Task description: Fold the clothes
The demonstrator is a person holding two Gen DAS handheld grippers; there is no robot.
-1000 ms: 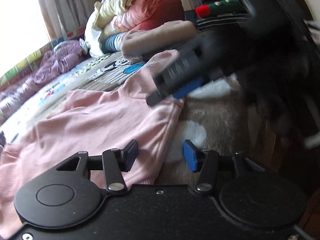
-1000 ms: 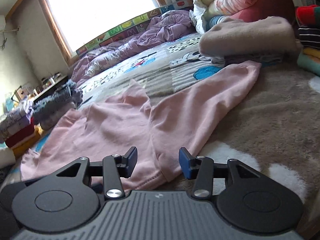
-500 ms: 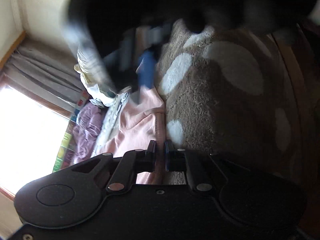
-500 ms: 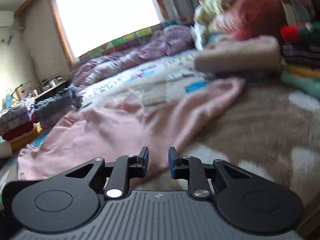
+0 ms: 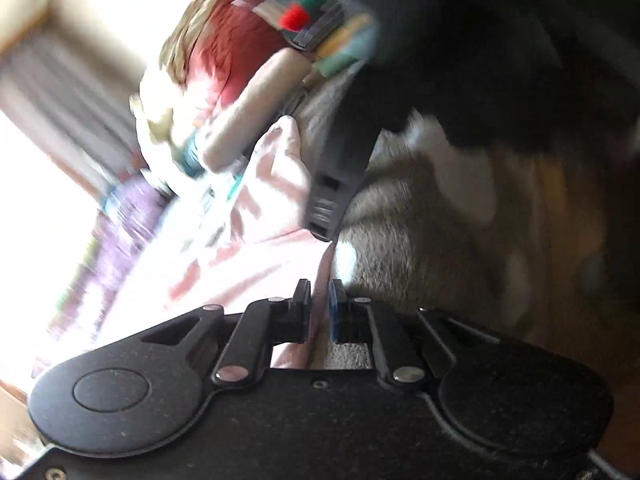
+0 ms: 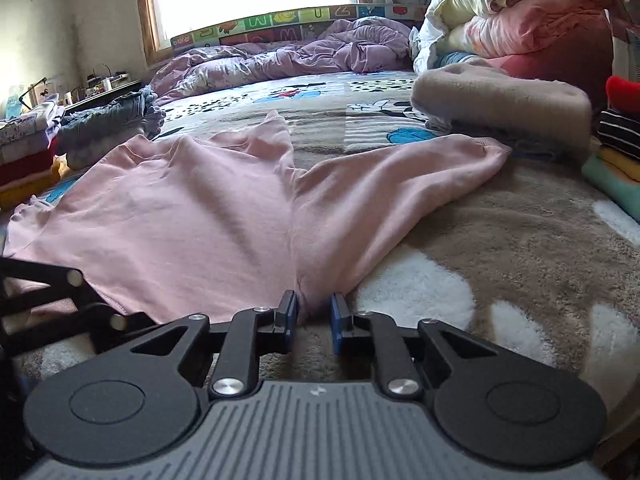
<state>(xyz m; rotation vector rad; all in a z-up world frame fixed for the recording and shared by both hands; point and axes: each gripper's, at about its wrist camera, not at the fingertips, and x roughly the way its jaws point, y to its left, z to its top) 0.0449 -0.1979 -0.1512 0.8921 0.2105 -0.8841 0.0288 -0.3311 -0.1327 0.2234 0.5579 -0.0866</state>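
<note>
We pinch the hem of a pink cotton sweatshirt spread on the bed's brown-and-white plush blanket, left gripper and right gripper jaws both clamped on its fabric.

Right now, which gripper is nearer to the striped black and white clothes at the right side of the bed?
Right, probably. The right gripper pinches the pink shirt hem, with the striped clothes ahead to its right. The left gripper grips the hem further left.

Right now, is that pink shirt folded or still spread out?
Spread out: the pink shirt lies flat on the bed, one sleeve stretched sideways, no fold made yet.
</note>
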